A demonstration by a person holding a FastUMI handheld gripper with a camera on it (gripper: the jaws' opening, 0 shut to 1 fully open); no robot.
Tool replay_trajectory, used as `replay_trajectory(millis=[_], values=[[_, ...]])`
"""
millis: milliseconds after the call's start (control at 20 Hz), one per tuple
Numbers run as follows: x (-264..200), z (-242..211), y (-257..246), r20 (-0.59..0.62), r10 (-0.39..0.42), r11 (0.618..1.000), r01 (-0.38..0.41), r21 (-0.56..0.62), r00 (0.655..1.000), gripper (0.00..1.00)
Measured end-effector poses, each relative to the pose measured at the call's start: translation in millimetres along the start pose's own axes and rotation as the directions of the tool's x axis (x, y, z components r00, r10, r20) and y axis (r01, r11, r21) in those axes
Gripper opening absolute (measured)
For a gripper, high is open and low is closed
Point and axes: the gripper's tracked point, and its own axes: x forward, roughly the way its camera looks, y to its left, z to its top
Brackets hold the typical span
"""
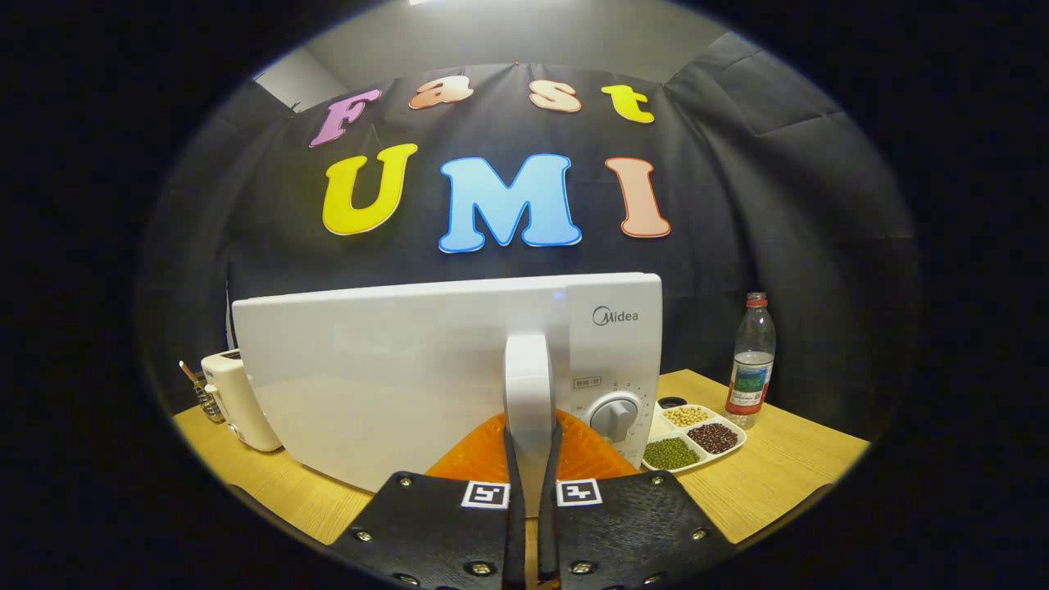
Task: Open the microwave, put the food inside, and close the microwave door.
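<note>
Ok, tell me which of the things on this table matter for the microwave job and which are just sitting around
For the job:
- microwave, door shut
- door handle, clamped between the fingers
- gripper, shut on the handle

Just lying about:
- toaster, beyond the microwave's far side
- divided tray of beans, beside the dial end
- water bottle, behind the tray

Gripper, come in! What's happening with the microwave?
Hand-held gripper shut on the door handle. Microwave door looks closed. Nothing in the way.

Beyond the fingers and off to their right, a water bottle [751, 360] stands behind a divided dish of beans [693, 441]; a toaster [236, 400] sits far left on the worktop [787, 467].
</note>
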Motion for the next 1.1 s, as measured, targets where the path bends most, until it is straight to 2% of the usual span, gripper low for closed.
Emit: replay_trajectory(millis=[200,350,600,750,1100], values=[[-41,-2,12,-0.025,0.050,0.999,-0.049,0.023,0.998,0.07],[-75,-5,28,-0.038,0.114,0.993,-0.114,0.015,0.993,0.06],[-137,-13,68,-0.071,0.243,0.970,-0.242,0.032,0.967,0.06],[-168,-16,95,-0.045,0.301,0.954,-0.301,0.019,0.953,0.06],[-222,-25,171,-0.001,0.361,0.932,-0.361,0.017,0.933,0.06]])
